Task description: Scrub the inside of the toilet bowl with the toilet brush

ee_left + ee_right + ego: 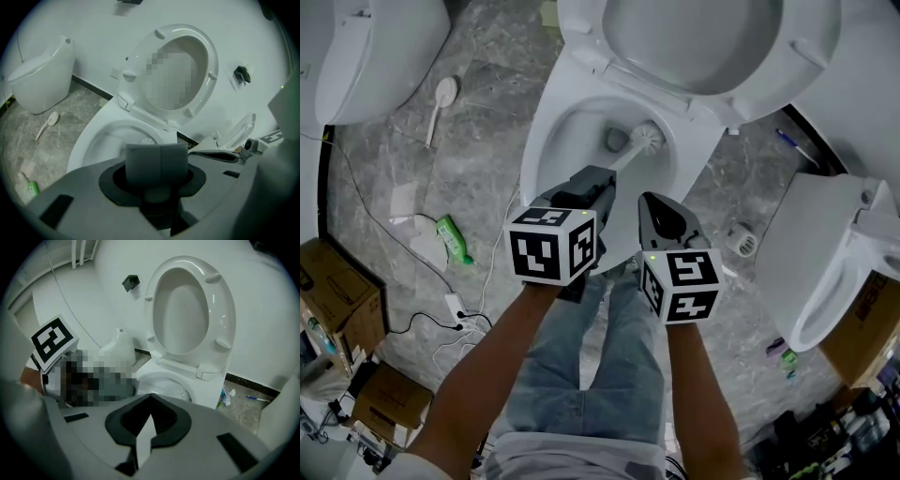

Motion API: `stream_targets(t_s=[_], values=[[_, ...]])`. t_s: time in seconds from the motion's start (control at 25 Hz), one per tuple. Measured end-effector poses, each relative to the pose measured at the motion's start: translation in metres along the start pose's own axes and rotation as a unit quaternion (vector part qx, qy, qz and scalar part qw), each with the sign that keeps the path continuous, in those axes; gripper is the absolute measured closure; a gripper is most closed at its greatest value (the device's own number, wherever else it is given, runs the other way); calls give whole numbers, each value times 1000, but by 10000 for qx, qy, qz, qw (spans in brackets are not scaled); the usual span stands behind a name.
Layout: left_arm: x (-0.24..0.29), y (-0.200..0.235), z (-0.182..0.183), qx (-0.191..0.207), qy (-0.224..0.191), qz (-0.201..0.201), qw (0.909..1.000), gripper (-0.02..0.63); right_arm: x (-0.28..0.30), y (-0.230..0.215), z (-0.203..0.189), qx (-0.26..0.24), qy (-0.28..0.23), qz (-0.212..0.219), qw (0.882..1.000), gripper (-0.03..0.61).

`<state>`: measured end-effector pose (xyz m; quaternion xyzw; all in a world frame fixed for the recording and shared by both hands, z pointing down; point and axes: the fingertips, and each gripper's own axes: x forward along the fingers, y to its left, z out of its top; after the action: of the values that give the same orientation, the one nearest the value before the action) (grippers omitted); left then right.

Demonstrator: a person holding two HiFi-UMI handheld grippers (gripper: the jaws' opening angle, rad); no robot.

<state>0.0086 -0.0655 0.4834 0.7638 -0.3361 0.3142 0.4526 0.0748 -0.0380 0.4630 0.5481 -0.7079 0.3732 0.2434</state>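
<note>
Your left gripper (600,183) has its jaws closed on the handle of the toilet brush (644,139), its head down in the toilet bowl (546,131), and your right gripper (654,208) is nearly shut and empty, so a hard push may twist the handle loose.

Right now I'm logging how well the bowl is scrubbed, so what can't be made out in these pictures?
- Grip on the brush: left gripper view, the left gripper's shut jaws hide the handle.
- Near wall of the bowl: head view, both grippers cover it.
- Bottom of the bowl: right gripper view, the right gripper's body cuts it off.
- Dirt in the bowl: too small in every view.
</note>
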Motion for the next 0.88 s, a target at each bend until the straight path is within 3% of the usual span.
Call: stream_targets(t_s=[0.48,0.88], values=[[-12,29,17,-252,-348,290,9987,457,7,11,11,-188,-83,93,9997,580],[-37,60,16,-698,-697,758,9922,457,2,24,3,-333,19,189,9993,580]])
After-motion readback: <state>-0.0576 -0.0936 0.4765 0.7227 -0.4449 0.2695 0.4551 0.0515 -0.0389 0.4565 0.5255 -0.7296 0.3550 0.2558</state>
